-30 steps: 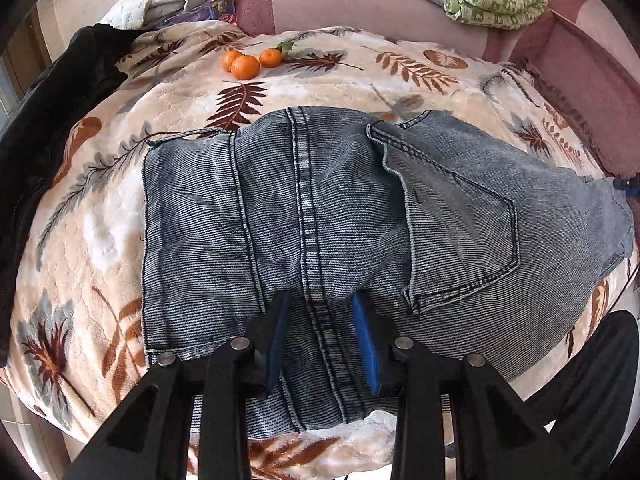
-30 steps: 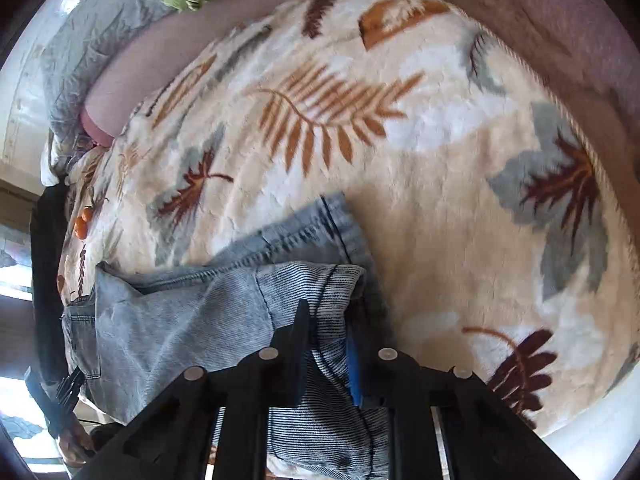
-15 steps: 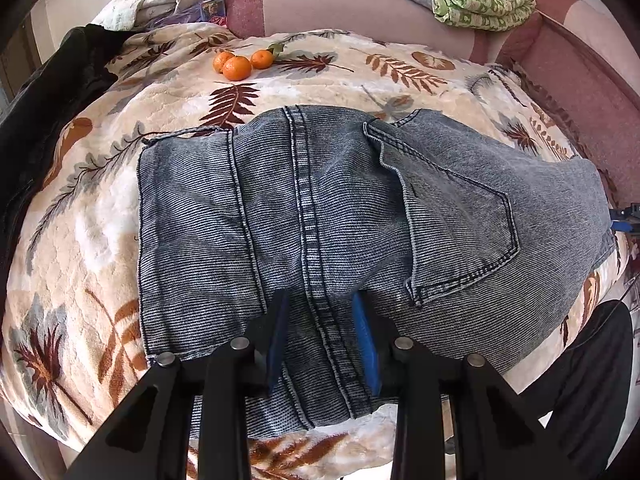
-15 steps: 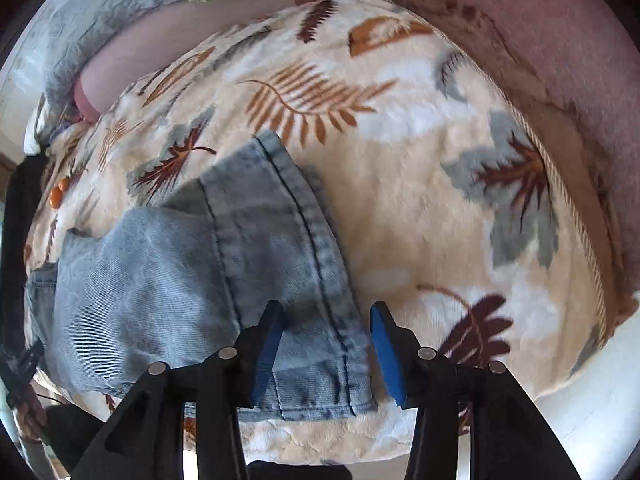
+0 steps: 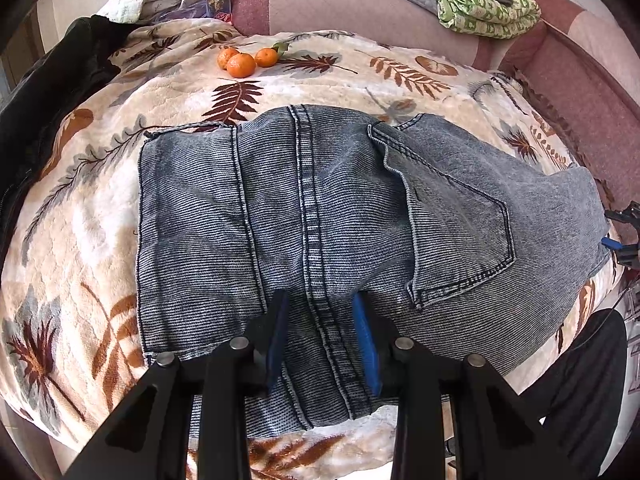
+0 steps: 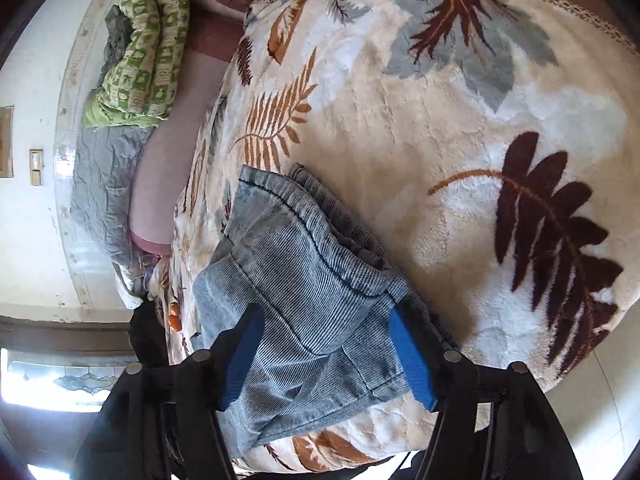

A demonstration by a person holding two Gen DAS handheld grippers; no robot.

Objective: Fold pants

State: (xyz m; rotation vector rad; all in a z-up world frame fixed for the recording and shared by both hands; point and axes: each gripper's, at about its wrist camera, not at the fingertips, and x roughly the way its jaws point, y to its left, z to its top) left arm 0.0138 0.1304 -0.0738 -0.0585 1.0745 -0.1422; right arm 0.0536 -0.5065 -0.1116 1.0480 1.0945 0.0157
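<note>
Blue denim pants [image 5: 328,216] lie folded flat on a leaf-patterned blanket [image 5: 80,240], back pocket up on the right. My left gripper [image 5: 320,320] is open, its blue pads either side of the centre seam near the front edge, holding nothing. In the right wrist view the pants' folded end [image 6: 304,292] lies on the blanket [image 6: 460,140]. My right gripper [image 6: 326,344] is wide open over that end, holding nothing. Its tip also shows at the right edge of the left wrist view [image 5: 622,236].
Three oranges [image 5: 246,60] sit at the back of the blanket. A black jacket [image 5: 44,92] lies at the left. A green patterned cloth [image 5: 484,8] and grey quilt [image 6: 104,184] rest on the pink sofa back [image 5: 340,4]. The blanket's front edge is close below the grippers.
My right gripper let go of the pants' end, opened wide and turned. The denim end now lies on the blanket. My left gripper stayed open and barely moved.
</note>
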